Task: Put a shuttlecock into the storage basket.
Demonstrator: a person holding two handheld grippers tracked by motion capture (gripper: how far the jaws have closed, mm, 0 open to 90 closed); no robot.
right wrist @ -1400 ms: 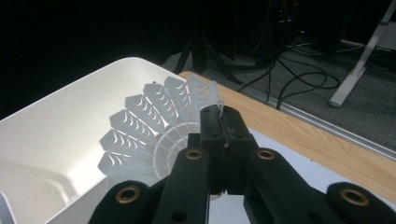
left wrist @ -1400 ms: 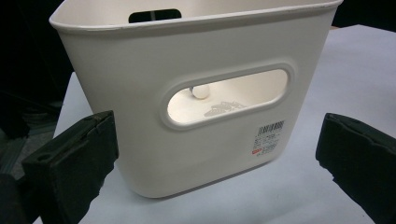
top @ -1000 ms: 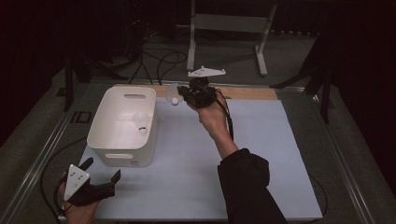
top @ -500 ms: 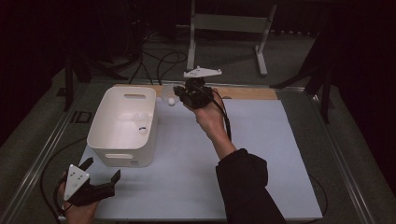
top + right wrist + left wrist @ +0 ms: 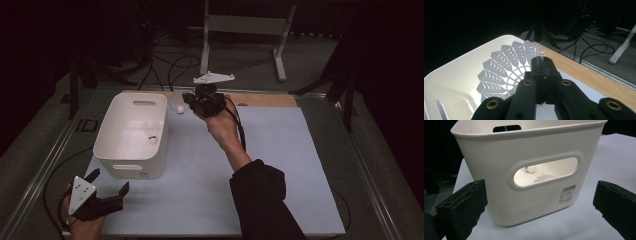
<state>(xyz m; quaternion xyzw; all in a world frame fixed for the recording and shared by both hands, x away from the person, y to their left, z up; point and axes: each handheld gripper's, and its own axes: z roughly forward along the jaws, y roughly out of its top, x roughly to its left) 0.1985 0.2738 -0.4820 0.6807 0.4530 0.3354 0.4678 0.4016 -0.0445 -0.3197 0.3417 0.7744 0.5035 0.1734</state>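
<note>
While right gripper jaws pinch white lattice-skirted shuttlecock | left gripper jaws wide apart

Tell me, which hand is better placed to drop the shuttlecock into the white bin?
The right tool: it is shut on the shuttlecock beside the bin. The left tool waits open, nearer the person.

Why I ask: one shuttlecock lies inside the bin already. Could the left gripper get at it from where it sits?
Probably not directly: the left gripper faces the bin wall, so it must go over the rim to the shuttlecock.
</note>
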